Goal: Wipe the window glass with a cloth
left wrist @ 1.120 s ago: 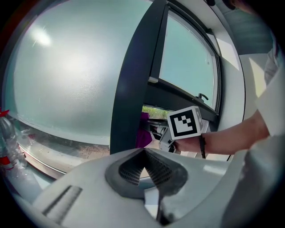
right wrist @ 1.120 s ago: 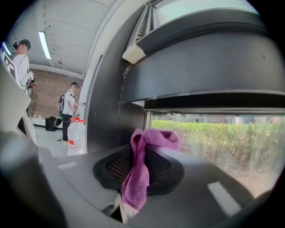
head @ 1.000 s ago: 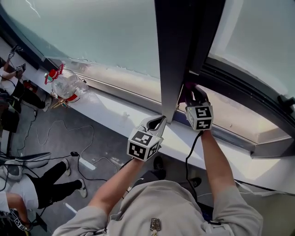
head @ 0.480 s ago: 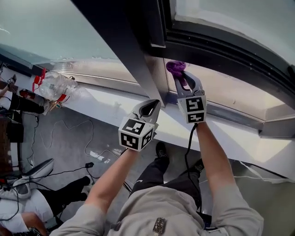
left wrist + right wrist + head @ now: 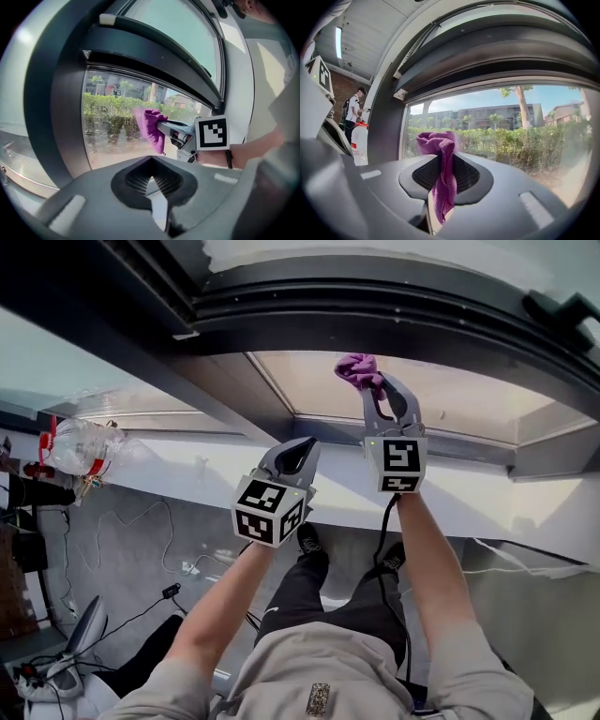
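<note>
Plastic bottle [image 5: 80, 445] — on white sill [image 5: 202, 476]

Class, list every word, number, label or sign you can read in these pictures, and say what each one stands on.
No words or numbers can be read anywhere.
Left gripper and right gripper: black-and-white square markers only, which are patterns, not letters.
Plastic bottle at the left: has a red part, too small to show any print.
Purple cloth: no print visible.
</note>
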Tool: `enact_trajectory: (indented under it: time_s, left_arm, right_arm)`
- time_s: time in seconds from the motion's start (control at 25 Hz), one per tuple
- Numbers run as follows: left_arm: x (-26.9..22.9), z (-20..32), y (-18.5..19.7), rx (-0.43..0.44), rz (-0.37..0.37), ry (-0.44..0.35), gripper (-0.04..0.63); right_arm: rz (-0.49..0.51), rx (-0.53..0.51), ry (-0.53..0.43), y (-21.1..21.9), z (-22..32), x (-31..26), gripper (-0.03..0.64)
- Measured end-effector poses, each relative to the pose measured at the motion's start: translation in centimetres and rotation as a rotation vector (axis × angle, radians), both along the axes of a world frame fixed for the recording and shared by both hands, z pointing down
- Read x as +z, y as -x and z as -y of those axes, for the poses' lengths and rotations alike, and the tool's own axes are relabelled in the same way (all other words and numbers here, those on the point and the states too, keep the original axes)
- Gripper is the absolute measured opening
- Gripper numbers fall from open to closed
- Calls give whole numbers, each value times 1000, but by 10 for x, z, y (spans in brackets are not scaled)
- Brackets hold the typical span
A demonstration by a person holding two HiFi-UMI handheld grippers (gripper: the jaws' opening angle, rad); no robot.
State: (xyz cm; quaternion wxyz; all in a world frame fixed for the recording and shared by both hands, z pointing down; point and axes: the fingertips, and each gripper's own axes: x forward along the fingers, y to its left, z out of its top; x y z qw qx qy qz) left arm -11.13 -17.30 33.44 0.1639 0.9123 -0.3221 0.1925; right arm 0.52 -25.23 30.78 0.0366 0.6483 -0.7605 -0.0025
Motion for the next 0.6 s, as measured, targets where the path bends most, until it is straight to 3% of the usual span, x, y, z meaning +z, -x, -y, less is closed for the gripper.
enact_trajectory:
  time_s: [0.6]
  left_arm:
    - [-8,-56,-198,199,-52,-13,2]
  right_arm:
    - [52,370,60,-270,-103,3,97]
